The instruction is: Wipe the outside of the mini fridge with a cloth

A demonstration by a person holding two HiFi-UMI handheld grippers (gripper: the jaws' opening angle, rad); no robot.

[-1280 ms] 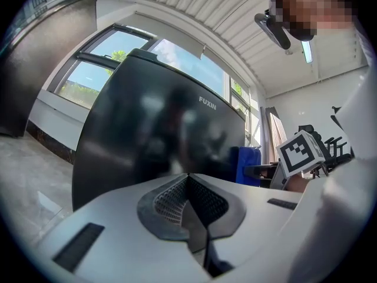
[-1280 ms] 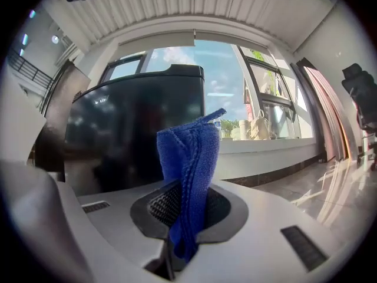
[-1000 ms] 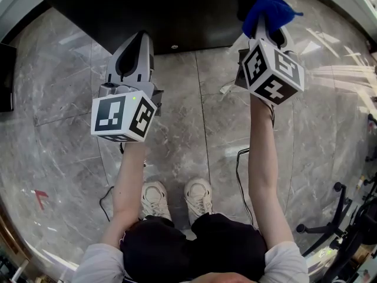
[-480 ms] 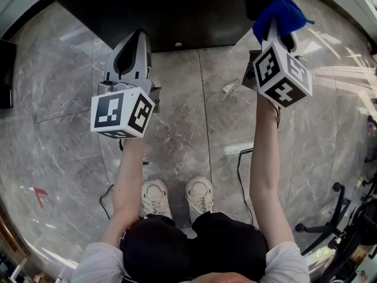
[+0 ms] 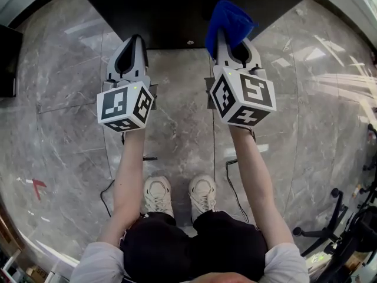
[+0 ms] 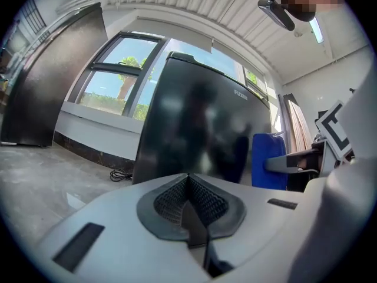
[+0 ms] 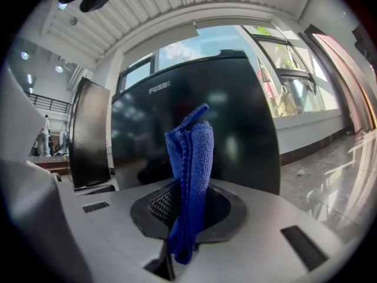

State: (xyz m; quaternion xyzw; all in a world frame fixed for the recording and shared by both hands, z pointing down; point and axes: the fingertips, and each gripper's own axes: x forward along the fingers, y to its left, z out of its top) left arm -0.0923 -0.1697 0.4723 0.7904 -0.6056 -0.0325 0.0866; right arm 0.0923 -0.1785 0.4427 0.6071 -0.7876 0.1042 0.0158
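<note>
A glossy black mini fridge (image 5: 171, 7) stands on the floor ahead of me; its door fills the left gripper view (image 6: 200, 128) and the right gripper view (image 7: 235, 117). My right gripper (image 5: 227, 37) is shut on a folded blue cloth (image 5: 228, 19), which sticks up between the jaws (image 7: 191, 158) just in front of the fridge door. My left gripper (image 5: 132, 43) is shut with nothing in it, its tip close to the fridge's lower front. From the left gripper view the cloth (image 6: 268, 167) shows at the right.
Grey marble floor (image 5: 65, 99) spreads all round. A black cable (image 5: 232, 175) lies by my right foot, another (image 6: 121, 174) by the fridge. A tall dark cabinet (image 6: 47, 81) stands left. Chair bases (image 5: 330, 223) are at the right.
My right gripper with the blue cloth has swung left, from the fridge's right corner to in front of its door. The left gripper has hardly moved.
</note>
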